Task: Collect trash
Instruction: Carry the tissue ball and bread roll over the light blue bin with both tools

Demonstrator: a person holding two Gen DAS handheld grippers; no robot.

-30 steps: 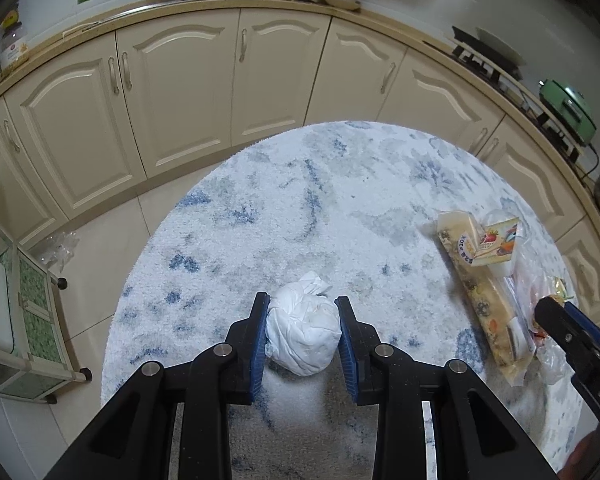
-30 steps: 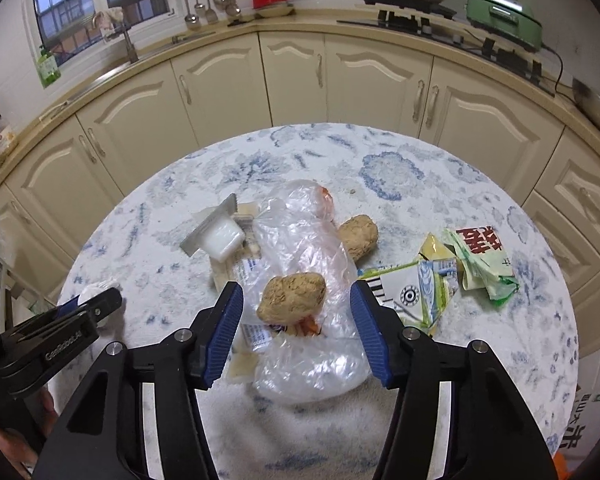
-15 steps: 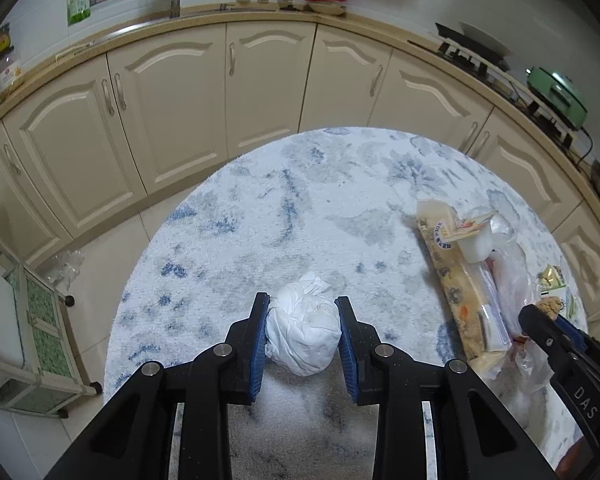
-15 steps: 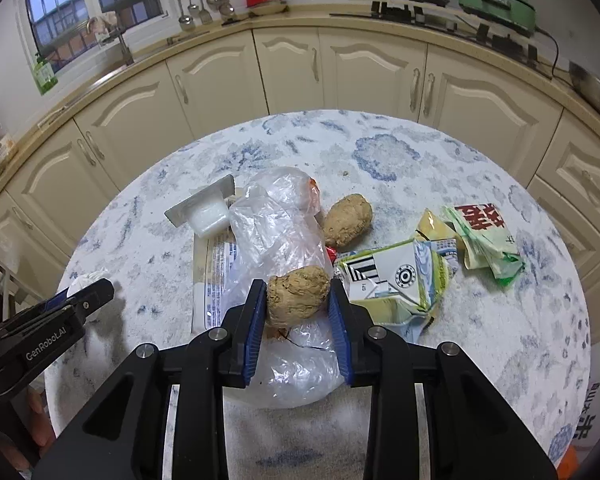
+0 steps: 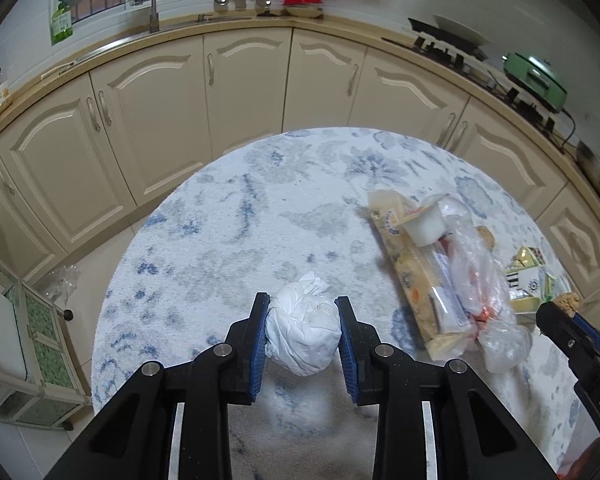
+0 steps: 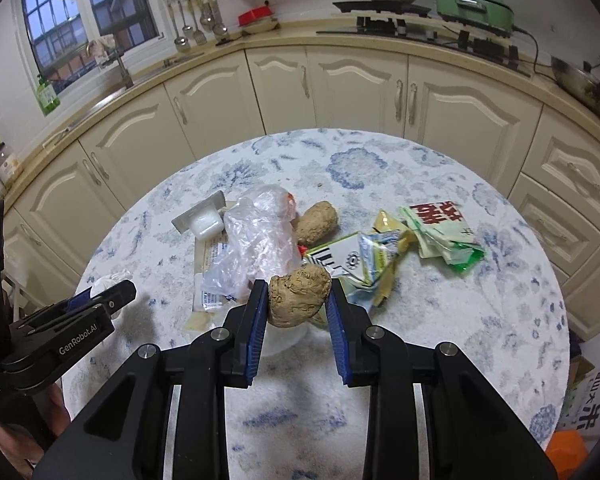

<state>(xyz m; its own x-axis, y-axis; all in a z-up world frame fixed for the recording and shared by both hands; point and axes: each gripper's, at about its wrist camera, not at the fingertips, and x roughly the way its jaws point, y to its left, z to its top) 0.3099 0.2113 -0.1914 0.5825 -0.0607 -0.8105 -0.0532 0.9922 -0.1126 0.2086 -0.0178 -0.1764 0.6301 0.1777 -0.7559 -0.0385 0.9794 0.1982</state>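
Note:
My left gripper (image 5: 302,330) is shut on a crumpled white tissue ball (image 5: 302,334), held just above the round table (image 5: 228,232). My right gripper (image 6: 298,306) is shut on a brown lumpy chunk (image 6: 298,296), lifted over the trash pile. Lying in that pile are a clear plastic bag (image 6: 256,244), a white plastic cup (image 6: 206,224), a second brown chunk (image 6: 316,222), a crumpled green-and-white wrapper (image 6: 358,264) and a green packet with red print (image 6: 440,232). The left wrist view shows the right gripper (image 5: 568,322) at its right edge. The left gripper (image 6: 100,304) shows at the left of the right wrist view.
Cream kitchen cabinets (image 5: 244,92) curve behind the table, with a sink, hanging utensils and a stove on the counter. A small green-tiled cart (image 5: 28,340) stands on the floor at the left. A box and an orange object (image 6: 572,446) sit on the floor at the right.
The right gripper closed on the brown chunk and lifted it off the plastic bag. Both grippers rose and drew back a little; the left kept its hold on the tissue ball.

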